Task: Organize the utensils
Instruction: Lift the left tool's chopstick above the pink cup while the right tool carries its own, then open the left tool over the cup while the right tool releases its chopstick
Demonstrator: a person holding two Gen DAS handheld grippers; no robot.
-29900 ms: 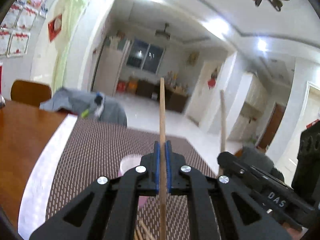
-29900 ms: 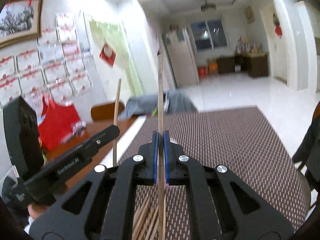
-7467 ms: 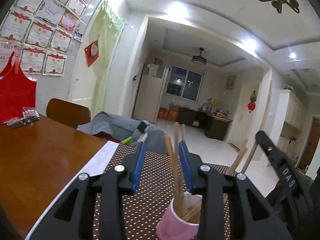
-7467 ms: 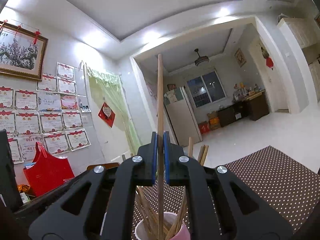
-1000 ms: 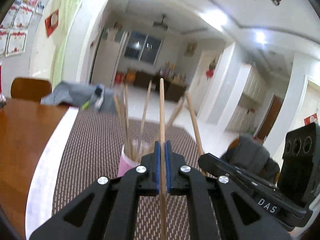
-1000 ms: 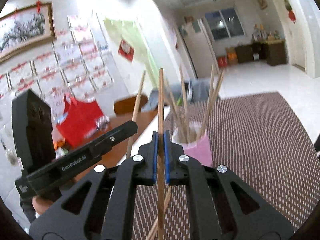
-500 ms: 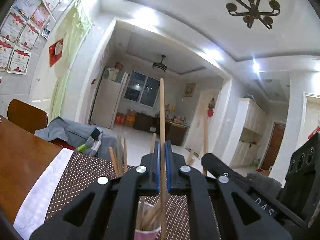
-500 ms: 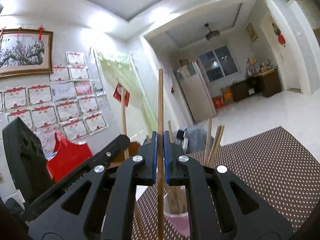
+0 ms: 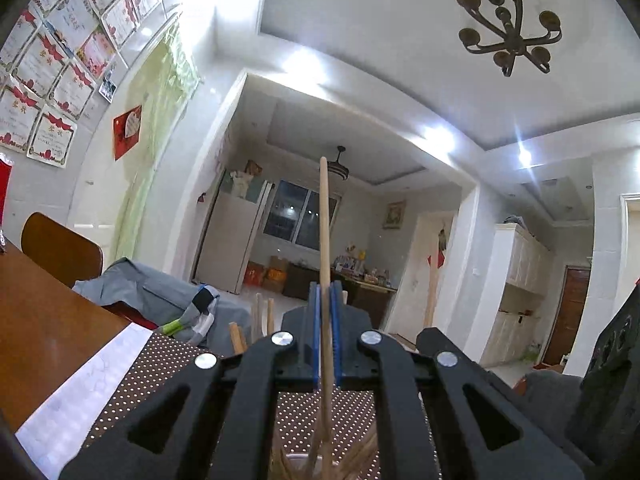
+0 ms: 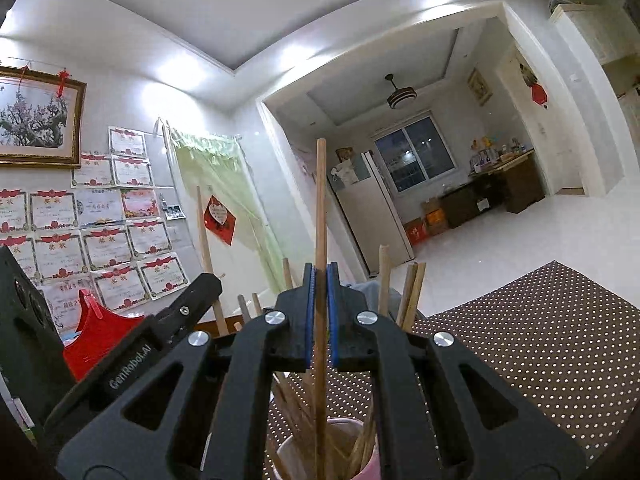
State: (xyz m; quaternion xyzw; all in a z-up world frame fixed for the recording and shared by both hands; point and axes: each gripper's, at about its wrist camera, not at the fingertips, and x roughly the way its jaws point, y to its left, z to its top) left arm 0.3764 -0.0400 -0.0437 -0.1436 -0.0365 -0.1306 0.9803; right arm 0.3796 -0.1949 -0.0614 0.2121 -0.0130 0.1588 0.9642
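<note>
The left gripper has its jaws clamped on an upright chopstick. The right gripper likewise pinches a second chopstick, whose lower end stands in the pink cup among other sticks.

Both wrist cameras look level along their jaws, sharing the pink cup.

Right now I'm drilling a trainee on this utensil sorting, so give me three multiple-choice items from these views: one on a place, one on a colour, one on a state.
1. Where does the lower end of the right gripper's chopstick point?
A. into the cup
B. onto the bare wooden table
C. at the floor
2. What colour is the cup?
A. green
B. pink
C. black
3. How is the left gripper?
A. wide open, empty
B. shut on a spoon
C. shut on a wooden chopstick
Key: 1 A, the stick runs down inside the rim; 2 B, its wall is pink; 3 C, blue pads clamp the stick.
</note>
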